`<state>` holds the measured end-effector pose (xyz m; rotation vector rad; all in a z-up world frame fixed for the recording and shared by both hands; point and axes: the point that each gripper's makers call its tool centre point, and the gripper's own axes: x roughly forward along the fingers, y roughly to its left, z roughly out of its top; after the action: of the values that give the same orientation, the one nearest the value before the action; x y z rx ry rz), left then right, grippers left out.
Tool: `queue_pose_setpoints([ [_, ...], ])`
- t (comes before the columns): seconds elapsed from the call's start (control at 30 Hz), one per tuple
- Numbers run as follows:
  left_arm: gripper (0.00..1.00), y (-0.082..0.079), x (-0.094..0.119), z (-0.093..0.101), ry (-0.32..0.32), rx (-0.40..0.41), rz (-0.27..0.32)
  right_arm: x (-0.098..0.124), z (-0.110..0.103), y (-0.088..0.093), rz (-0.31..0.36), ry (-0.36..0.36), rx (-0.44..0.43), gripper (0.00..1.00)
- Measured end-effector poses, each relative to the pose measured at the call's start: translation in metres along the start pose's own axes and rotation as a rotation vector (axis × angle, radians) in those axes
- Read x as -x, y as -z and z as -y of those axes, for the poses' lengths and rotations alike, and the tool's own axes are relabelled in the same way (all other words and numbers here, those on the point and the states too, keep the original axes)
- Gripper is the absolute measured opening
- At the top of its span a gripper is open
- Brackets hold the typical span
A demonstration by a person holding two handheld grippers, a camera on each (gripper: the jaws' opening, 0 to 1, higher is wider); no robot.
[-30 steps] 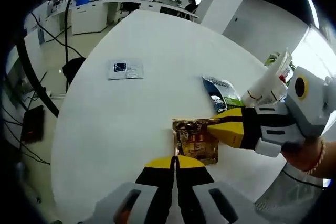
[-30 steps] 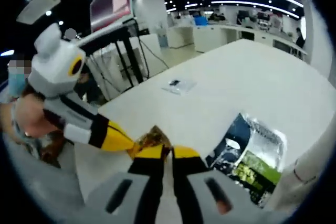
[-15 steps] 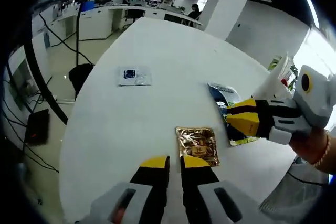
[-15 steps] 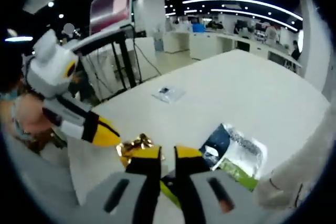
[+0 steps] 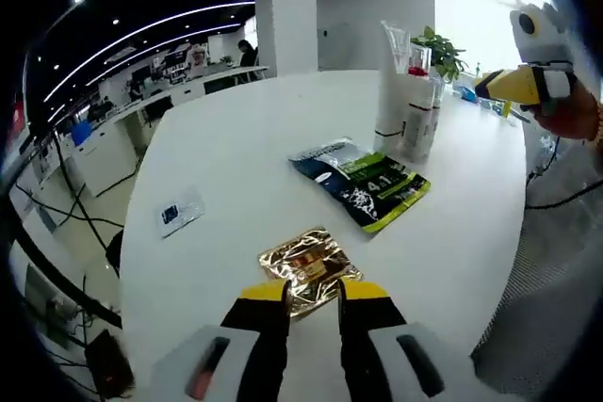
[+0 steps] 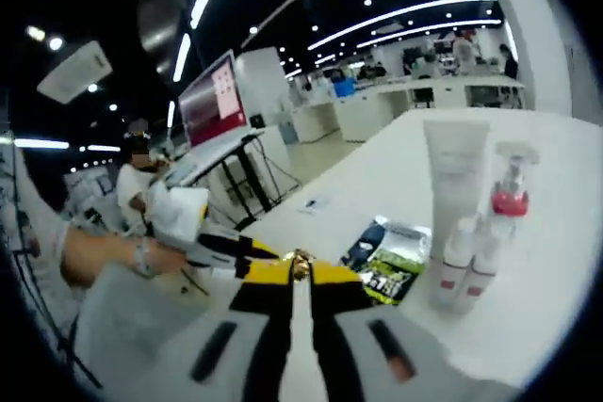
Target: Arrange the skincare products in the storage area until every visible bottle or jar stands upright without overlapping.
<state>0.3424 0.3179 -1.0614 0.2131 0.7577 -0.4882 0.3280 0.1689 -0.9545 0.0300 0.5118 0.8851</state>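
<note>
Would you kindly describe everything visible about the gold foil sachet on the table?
The gold foil sachet is a small, roughly square, shiny crinkled packet with a reddish label at its centre. It lies flat on the white table, just ahead of the open left gripper, apart from the dark-and-green sachet beyond it. Nothing grips it.

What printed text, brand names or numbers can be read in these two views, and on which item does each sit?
"41": large white digits, as best I can read them, on the dark blue and green sachet.
Gold foil sachet: red label, too blurred to read.
Small silver sachet: dark blue patch, too small to read.
White tube and pump bottle: no legible print.
</note>
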Motion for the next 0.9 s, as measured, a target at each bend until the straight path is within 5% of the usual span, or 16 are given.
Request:
queue_pose_setpoints([
  [0.07,0.18,0.001,-0.007,-0.006,-0.008,0.001,-0.016,-0.003,0.003,0.008,-0.037,0.008,-0.001,0.02],
  [0.2,0.17,0.009,-0.012,-0.006,0.018,0.039,-0.085,-0.010,0.002,-0.005,0.006,-0.001,-0.024,0.02],
  [0.6,0.15,-0.004,-0.022,-0.009,-0.019,0.083,-0.073,-0.013,0.007,0.004,-0.030,0.014,-0.044,0.02],
  [0.9,0.14,-0.008,-0.025,-0.009,-0.060,0.141,-0.155,-0.013,0.010,0.007,-0.042,0.027,-0.081,0.02],
])
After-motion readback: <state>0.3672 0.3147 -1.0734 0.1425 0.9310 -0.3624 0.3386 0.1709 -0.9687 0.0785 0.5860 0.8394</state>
